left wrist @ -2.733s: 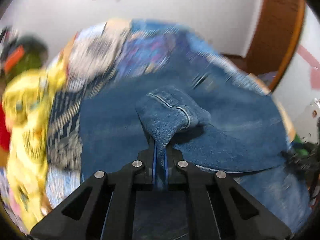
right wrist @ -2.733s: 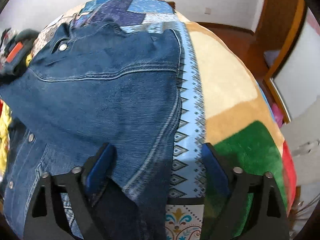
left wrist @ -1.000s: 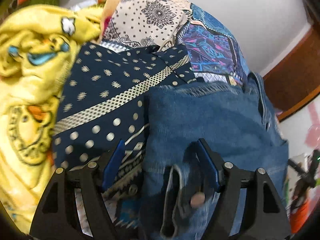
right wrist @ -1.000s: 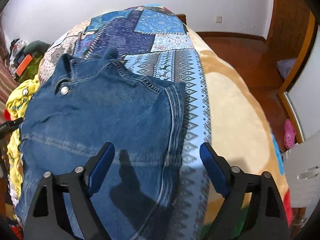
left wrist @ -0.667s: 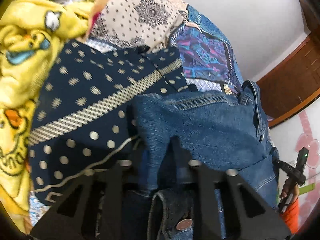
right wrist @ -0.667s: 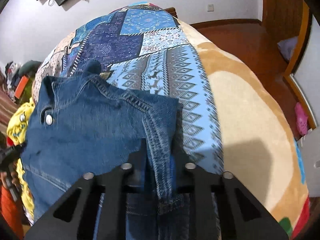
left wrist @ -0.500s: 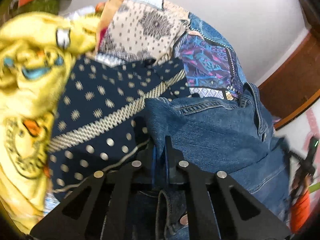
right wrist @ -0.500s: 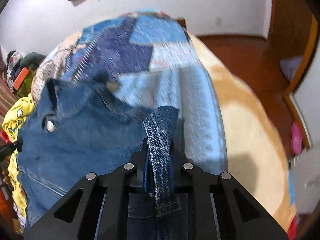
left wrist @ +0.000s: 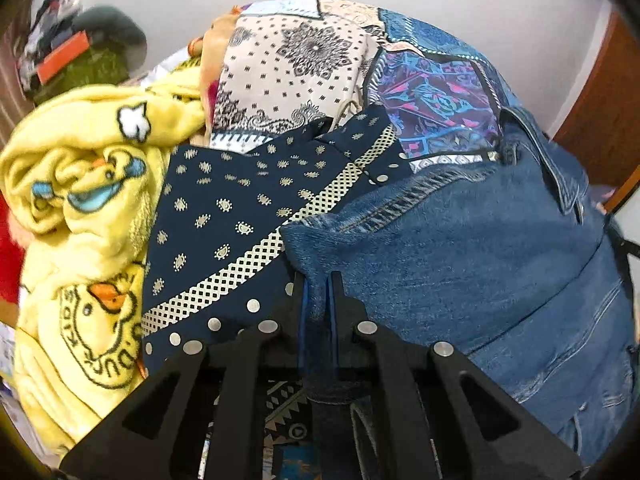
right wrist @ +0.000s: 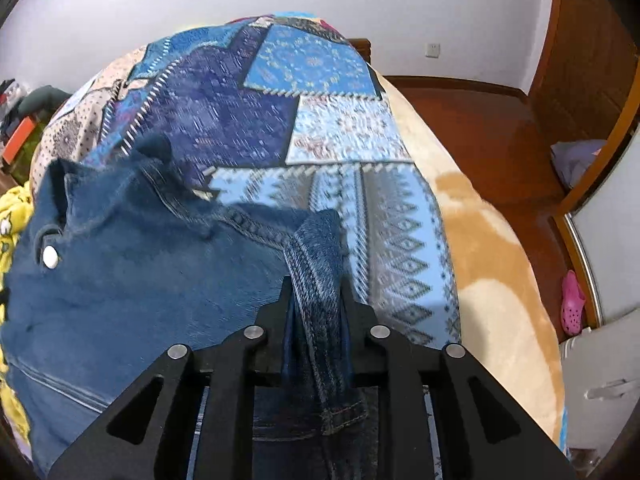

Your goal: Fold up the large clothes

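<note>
A blue denim jacket (left wrist: 472,248) lies on the patchwork bedspread (left wrist: 432,84), collar toward the far side. My left gripper (left wrist: 318,284) is shut on the jacket's left shoulder edge, the cloth pinched between its jaws. In the right wrist view the same jacket (right wrist: 132,280) spreads to the left, with a silver snap button near the collar. My right gripper (right wrist: 316,284) is shut on the jacket's right shoulder seam, which stands up in a fold between the jaws, lifted off the bedspread (right wrist: 312,120).
A navy dotted garment (left wrist: 240,220) and a yellow duck-print blanket (left wrist: 92,208) lie left of the jacket. A tan blanket (right wrist: 492,264) covers the bed's right side. Wooden floor (right wrist: 480,120), a wardrobe and a pink shoe (right wrist: 572,304) are to the right.
Both grippers were open over the jacket's shoulders a second ago; they have closed on the denim and lifted the shoulder edges slightly.
</note>
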Demonstrator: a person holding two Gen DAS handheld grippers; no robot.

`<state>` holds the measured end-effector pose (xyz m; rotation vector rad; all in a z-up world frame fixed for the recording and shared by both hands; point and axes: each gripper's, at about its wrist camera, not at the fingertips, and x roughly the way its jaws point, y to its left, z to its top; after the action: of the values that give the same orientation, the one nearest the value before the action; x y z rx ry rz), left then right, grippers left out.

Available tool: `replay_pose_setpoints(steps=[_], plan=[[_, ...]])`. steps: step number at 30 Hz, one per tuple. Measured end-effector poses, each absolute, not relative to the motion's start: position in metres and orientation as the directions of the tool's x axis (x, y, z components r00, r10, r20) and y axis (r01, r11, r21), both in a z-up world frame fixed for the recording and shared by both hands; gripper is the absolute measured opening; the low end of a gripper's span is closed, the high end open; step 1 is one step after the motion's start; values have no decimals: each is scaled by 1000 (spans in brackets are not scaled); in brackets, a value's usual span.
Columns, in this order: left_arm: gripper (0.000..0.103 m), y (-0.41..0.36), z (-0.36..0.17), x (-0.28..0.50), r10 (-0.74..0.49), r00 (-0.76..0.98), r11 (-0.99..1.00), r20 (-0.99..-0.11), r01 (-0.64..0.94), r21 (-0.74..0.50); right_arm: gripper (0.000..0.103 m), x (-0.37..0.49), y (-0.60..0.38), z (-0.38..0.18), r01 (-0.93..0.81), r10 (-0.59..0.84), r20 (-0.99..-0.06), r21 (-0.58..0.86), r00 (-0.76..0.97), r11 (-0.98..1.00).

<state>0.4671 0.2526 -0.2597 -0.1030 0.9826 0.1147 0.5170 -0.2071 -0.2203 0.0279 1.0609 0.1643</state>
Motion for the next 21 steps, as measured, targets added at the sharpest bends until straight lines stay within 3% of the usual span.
replay_pose_setpoints(steps=[3,5,8,11,13,17,21], plan=[[8,245,-250,462,70,552,991,-831,-136,-7,24,509,-215,-208,-92,152,-877,124,456,988],[9,241,-238,456,66,559,991,-827,-134,-11,37,500,-217,-192,-87,151,-880,125,451,988],[10,232,-212,442,48,585,993,-810,-118,-26,47,481,-215,-163,-128,160,-855,110,494,986],[22,216,-180,421,39,627,996,-778,-90,-22,59,453,-209,-124,-177,177,-815,93,552,980],[39,203,-156,400,33,666,998,-745,-62,-11,67,434,-205,-100,-202,197,-785,94,587,975],[46,177,-120,361,21,712,1000,-702,-4,26,83,399,-198,-63,-248,244,-728,104,641,963],[68,155,-98,323,24,744,999,-668,8,45,94,359,-188,-38,-291,267,-685,83,678,953]])
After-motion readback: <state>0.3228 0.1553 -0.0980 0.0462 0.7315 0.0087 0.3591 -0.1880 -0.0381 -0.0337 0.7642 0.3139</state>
